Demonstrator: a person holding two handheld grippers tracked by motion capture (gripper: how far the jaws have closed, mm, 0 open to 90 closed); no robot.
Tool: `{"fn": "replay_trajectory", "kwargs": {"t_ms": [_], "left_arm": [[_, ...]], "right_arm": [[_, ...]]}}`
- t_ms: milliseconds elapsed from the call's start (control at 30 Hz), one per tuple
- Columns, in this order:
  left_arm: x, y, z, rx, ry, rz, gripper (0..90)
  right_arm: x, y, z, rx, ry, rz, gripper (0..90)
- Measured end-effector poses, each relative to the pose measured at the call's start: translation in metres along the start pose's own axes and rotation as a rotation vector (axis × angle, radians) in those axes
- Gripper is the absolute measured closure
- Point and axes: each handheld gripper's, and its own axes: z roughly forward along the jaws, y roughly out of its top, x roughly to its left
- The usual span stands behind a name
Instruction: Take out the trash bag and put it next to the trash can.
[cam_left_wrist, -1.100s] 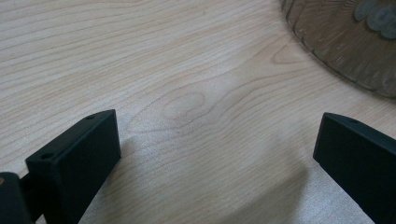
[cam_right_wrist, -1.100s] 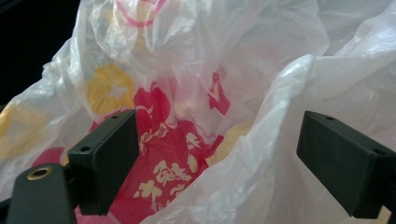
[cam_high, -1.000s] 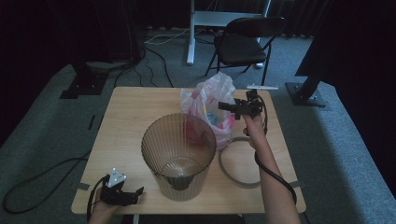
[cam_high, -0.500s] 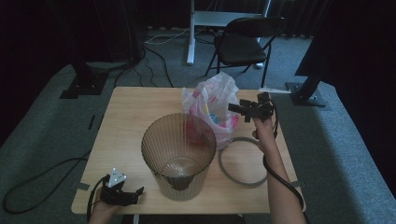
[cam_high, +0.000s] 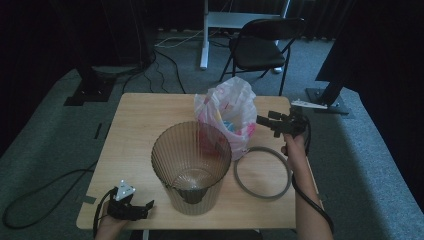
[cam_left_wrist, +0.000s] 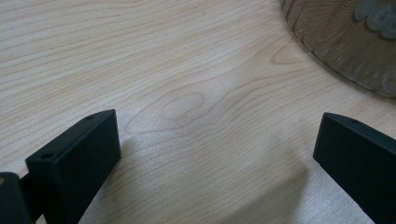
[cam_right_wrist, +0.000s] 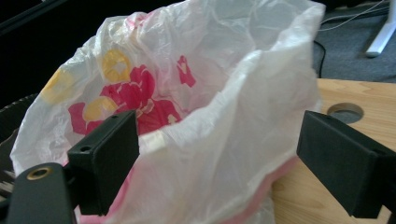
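High view: the right hand-held gripper (cam_high: 266, 123) is held raised with jaws spread beside the flowered plastic bag (cam_high: 227, 112). The left hand-held gripper (cam_high: 142, 209), also spread, is rested on the bench (cam_high: 145, 120). No legible writing is seen.

Bag (cam_high: 227, 115): translucent white plastic, red/pink flower print with yellow blobs, pink band along the lower edge, bit of blue showing inside. Bin (cam_high: 190, 167): smoky brown-grey, see-through, fine vertical ribs; base has a radial rib pattern. Ring (cam_high: 263, 172): plain grey. Table (cam_high: 145, 120): pale wood, visible grain swirls. Right gripper (cam_high: 262, 121) and left gripper (cam_high: 145, 206): black, jaws matte black, left with light grey plate
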Motion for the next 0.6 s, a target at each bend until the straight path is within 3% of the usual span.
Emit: {"fn": "replay_trajectory", "kwargs": {"t_ms": [367,600], "left_arm": [[0.0,0.0,0.0,0.0,-0.004,-0.002,0.8],[0.0,0.0,0.0,0.0,-0.005,-0.003,0.8]], "right_arm": [[-0.007,-0.026,-0.021,-0.016,-0.028,0.015,12.3],[-0.012,-0.042,-0.035,-0.032,-0.072,0.018,12.3]]}}
